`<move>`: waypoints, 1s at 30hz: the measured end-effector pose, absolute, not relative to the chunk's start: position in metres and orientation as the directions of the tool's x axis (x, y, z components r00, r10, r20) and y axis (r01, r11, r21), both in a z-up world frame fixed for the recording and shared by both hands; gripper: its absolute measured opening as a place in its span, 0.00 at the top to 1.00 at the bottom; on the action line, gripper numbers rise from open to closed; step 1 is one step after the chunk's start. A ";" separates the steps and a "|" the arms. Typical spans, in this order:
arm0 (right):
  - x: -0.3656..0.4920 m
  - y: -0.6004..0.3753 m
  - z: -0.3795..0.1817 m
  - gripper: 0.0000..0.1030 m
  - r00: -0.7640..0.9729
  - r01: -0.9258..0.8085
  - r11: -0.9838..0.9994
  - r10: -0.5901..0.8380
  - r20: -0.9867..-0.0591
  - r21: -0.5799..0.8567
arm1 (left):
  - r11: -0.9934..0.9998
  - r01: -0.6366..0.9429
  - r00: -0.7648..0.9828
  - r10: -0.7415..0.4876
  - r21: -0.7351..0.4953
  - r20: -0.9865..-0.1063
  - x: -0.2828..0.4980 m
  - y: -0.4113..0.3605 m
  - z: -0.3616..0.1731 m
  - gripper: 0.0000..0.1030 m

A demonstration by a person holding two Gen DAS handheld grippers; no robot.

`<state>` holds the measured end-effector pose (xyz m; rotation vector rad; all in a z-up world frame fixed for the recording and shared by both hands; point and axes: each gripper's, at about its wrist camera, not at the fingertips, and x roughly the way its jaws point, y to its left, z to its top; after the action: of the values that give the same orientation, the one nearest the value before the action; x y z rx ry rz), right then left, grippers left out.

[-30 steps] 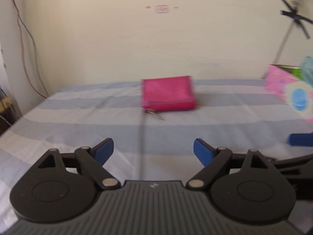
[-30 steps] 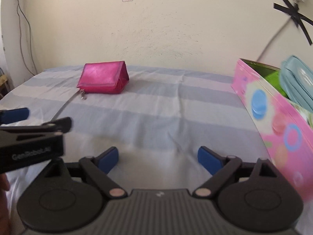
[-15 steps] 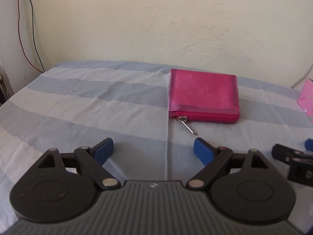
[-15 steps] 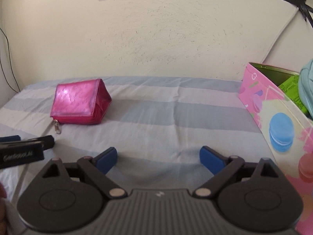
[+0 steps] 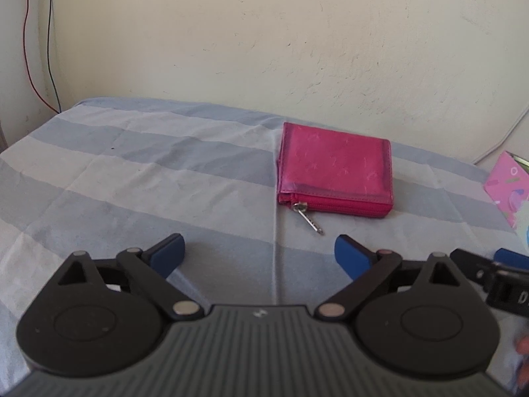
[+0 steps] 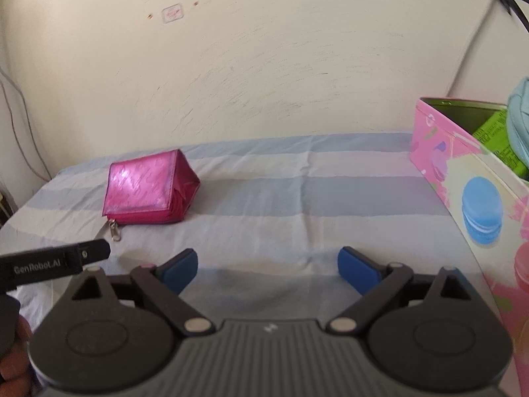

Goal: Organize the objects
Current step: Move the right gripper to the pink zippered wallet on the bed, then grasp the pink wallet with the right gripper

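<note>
A shiny pink zip wallet [image 5: 334,170] lies flat on the blue-and-white striped sheet [image 5: 148,172], its metal zip pull toward me. My left gripper [image 5: 259,253] hovers just short of it, jaws opening wide, nothing between the blue pads. In the right wrist view the same wallet [image 6: 148,192] sits at the far left. My right gripper [image 6: 267,268] is open and empty over bare sheet. The left gripper's finger [image 6: 56,263] reaches in from the left edge, near the zip pull.
A pink box printed with macarons [image 6: 476,205] stands at the right, holding a green packet [image 6: 496,139] and a pale blue thing [image 6: 519,122]. A cream wall [image 5: 264,49] runs behind the bed. Wires [image 5: 36,43] hang at the far left. A hand [image 6: 13,357] shows at lower left.
Both views swung left: the wallet now lies ahead and right of the left gripper, closer. The left jaws have spread a little wider. The box fills more of the right view.
</note>
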<state>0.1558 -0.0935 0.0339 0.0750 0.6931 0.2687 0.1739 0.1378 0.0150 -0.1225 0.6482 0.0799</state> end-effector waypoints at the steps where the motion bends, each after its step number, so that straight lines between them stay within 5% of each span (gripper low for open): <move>1: 0.156 -0.090 0.034 0.07 0.731 -0.235 0.961 0.273 -0.625 0.145 | 0.990 -0.109 0.795 0.030 -0.094 -0.606 0.174 0.139 0.015 0.04; 5: 0.160 -0.075 0.035 0.07 0.702 -0.311 0.939 0.333 -0.630 0.149 | 0.987 -0.108 0.798 0.015 -0.119 -0.602 0.173 0.145 0.017 0.04; 13: 0.194 -0.062 0.033 0.08 0.649 -0.317 0.860 0.505 -0.569 0.401 | 0.940 -0.266 0.790 0.085 -0.214 -0.607 0.182 0.196 0.021 0.04; 23: 0.237 0.000 0.026 0.12 0.653 -0.338 0.863 0.503 -0.566 0.376 | 0.894 -0.348 0.792 0.119 -0.282 -0.599 0.185 0.219 0.023 0.04; 25: 0.240 0.000 0.025 0.17 0.660 -0.330 0.865 0.497 -0.563 0.377 | 0.894 -0.346 0.793 0.115 -0.286 -0.599 0.185 0.219 0.023 0.04; 26: 0.240 -0.001 0.025 0.27 0.668 -0.321 0.866 0.495 -0.556 0.384 | 0.894 -0.343 0.793 0.111 -0.289 -0.599 0.185 0.220 0.023 0.04; 27: 0.238 -0.005 0.024 0.49 0.675 -0.321 0.859 0.503 -0.539 0.400 | 0.894 -0.341 0.794 0.107 -0.292 -0.598 0.184 0.220 0.023 0.04; 30: 0.235 -0.008 0.023 0.63 0.672 -0.324 0.848 0.518 -0.530 0.419 | 0.897 -0.330 0.797 0.099 -0.293 -0.596 0.188 0.221 0.022 0.04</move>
<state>0.2347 -0.0080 0.0233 0.3032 0.6849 0.4819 0.1877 0.2211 0.0215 -0.3994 0.6087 0.2372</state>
